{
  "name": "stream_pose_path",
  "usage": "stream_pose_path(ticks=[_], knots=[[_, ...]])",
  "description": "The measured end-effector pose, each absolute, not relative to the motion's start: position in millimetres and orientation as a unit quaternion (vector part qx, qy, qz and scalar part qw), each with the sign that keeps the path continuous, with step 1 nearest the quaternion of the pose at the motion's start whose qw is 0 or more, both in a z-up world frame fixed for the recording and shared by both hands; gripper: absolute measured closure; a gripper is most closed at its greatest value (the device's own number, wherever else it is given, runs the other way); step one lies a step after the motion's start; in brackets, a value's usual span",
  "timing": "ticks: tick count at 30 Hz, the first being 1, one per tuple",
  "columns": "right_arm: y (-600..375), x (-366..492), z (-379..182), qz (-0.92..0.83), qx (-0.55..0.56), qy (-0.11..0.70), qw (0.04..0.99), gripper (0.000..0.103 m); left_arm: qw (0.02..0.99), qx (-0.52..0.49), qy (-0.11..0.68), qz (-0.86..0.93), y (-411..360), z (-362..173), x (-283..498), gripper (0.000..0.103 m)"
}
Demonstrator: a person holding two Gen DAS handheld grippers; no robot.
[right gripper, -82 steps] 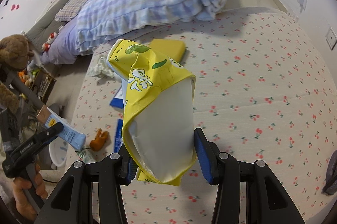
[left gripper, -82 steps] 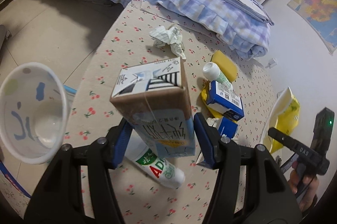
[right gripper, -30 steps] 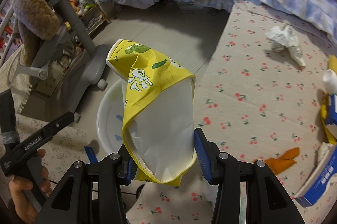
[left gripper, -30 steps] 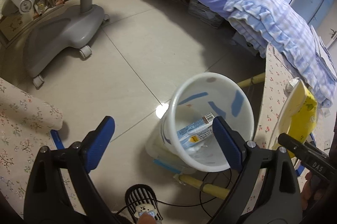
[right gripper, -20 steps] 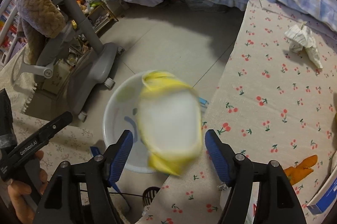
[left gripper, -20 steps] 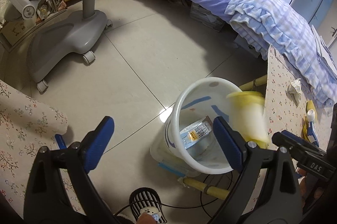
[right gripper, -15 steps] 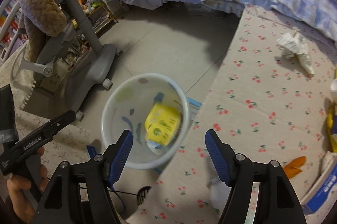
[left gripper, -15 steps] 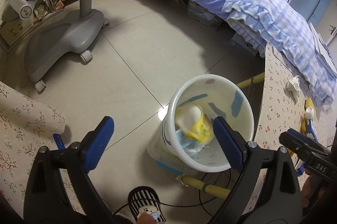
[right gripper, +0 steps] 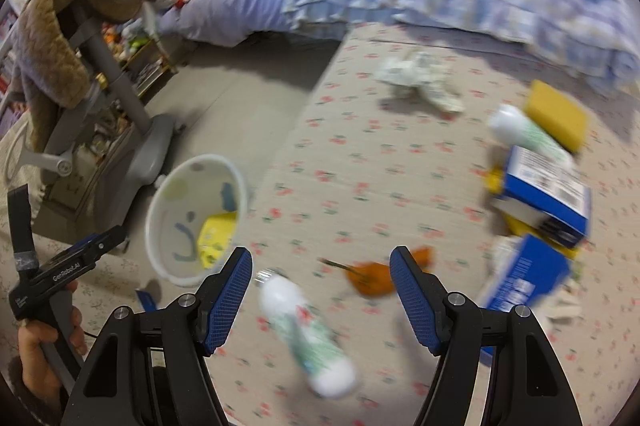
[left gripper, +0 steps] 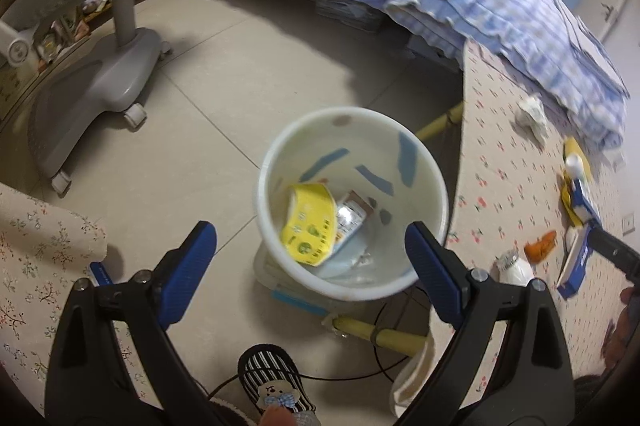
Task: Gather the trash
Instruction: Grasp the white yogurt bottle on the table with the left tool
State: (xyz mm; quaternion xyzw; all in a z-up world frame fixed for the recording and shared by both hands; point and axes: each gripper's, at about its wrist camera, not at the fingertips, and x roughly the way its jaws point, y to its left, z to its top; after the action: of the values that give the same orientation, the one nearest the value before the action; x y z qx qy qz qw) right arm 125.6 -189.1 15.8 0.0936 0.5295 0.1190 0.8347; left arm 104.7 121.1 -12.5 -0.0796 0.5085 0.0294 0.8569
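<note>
A white bin (left gripper: 280, 162) stands on the floor beside the table; inside lie a yellow bag (left gripper: 308, 226) and a milk carton (left gripper: 350, 216). My left gripper (left gripper: 310, 246) is open and empty above the bin. My right gripper (right gripper: 322, 274) is open and empty over the cherry-print table (right gripper: 360, 166). A white bottle (right gripper: 308, 334) lies between its fingers, and an orange scrap (right gripper: 372, 278) is just ahead. Blue boxes (right gripper: 540, 186), another bottle (right gripper: 524, 132), a yellow sponge (right gripper: 556, 114) and crumpled paper (right gripper: 420, 78) lie further on. The bin also shows in the right wrist view (right gripper: 164, 210).
A grey wheeled chair base (left gripper: 96, 86) stands on the tiled floor left of the bin. A bed with a blue checked quilt (left gripper: 480, 2) borders the table's far edge. A slippered foot (left gripper: 276, 382) and yellow table legs (left gripper: 384, 336) are near the bin.
The milk carton and then the yellow bag dropped into the bin. Both grippers opened. My right gripper has swung back over the table towards the white bottle.
</note>
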Motion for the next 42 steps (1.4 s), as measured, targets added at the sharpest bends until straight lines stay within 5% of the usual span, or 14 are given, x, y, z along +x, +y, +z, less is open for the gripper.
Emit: stream_pose_path(ticks=[34,40,42], knots=[[-357.3,41.1,-14.2,0.003,0.145,0.548,0.824,0.03,0.797,-0.065,0.588,-0.122,-76.7,-41.8,87.7,0.009],[-355.6,45.7,-18.4,0.0,0.154,0.552,0.82,0.03,0.804,-0.07,0.581,-0.104,-78.5,-49.8,92.8,0.017],[-353.2,47.9,-19.9,-0.001,0.158,0.553,0.818,0.03,0.802,-0.074,0.584,-0.103,-78.9,-54.1,94.6,0.028]])
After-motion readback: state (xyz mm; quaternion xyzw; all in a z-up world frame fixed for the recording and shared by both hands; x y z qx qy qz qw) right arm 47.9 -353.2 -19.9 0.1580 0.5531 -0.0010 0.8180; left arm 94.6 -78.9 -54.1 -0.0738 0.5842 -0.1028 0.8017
